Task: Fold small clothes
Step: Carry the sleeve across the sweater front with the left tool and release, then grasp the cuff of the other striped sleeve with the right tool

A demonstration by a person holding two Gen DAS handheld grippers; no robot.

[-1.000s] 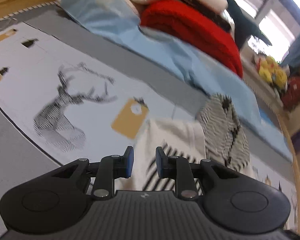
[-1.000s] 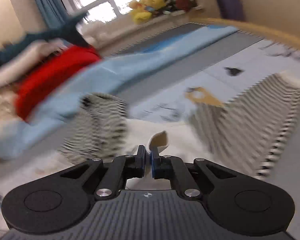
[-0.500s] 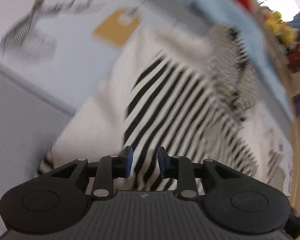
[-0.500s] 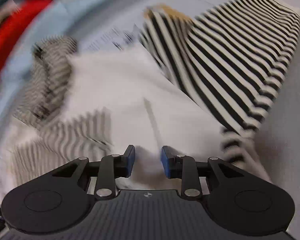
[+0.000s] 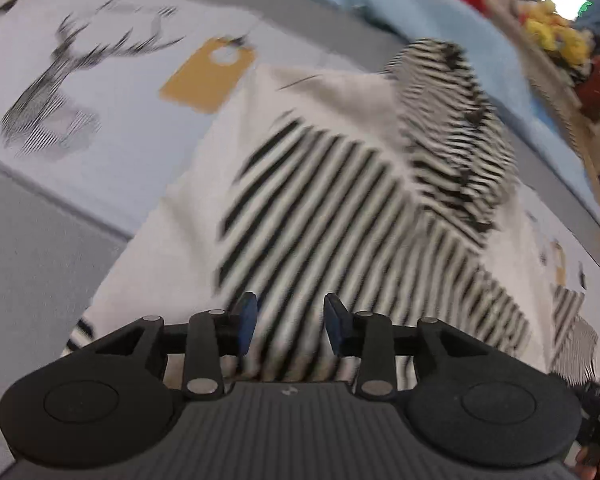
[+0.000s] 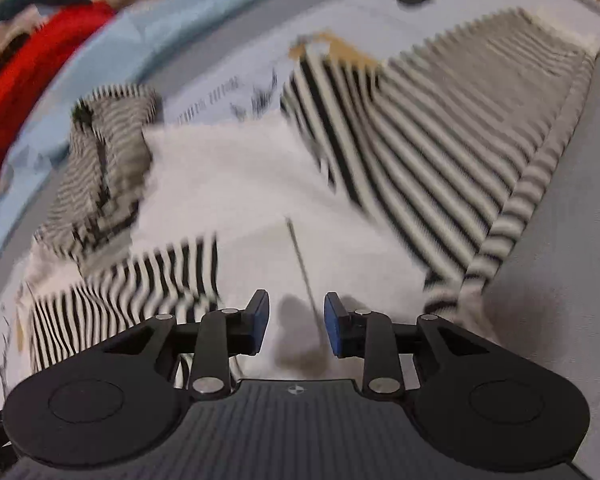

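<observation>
A small white garment with black stripes (image 5: 332,184) lies spread flat on the printed mat; the right wrist view shows its white middle (image 6: 236,184). My left gripper (image 5: 290,316) hovers close over the striped near part, its jaws opening with nothing pinched between the blue pads. My right gripper (image 6: 296,316) hangs low over the white near edge beside a thin seam line, its jaws also opening, and cloth shows in the gap but is not gripped. A folded piece with finer stripes (image 5: 456,120) rests at the garment's far edge (image 6: 104,160).
The mat carries a deer print (image 5: 64,92) and a yellow tag print (image 5: 208,74). Grey floor (image 5: 32,240) borders it on the near side (image 6: 560,280). Beyond lie a light blue sheet (image 5: 416,8) and a red knit (image 6: 24,80). Plush toys (image 5: 556,36) sit far right.
Both grippers have dropped and tilted down over the garment, which now fills the views. The right jaws went from nearly shut to apart, and the left jaws widened.
</observation>
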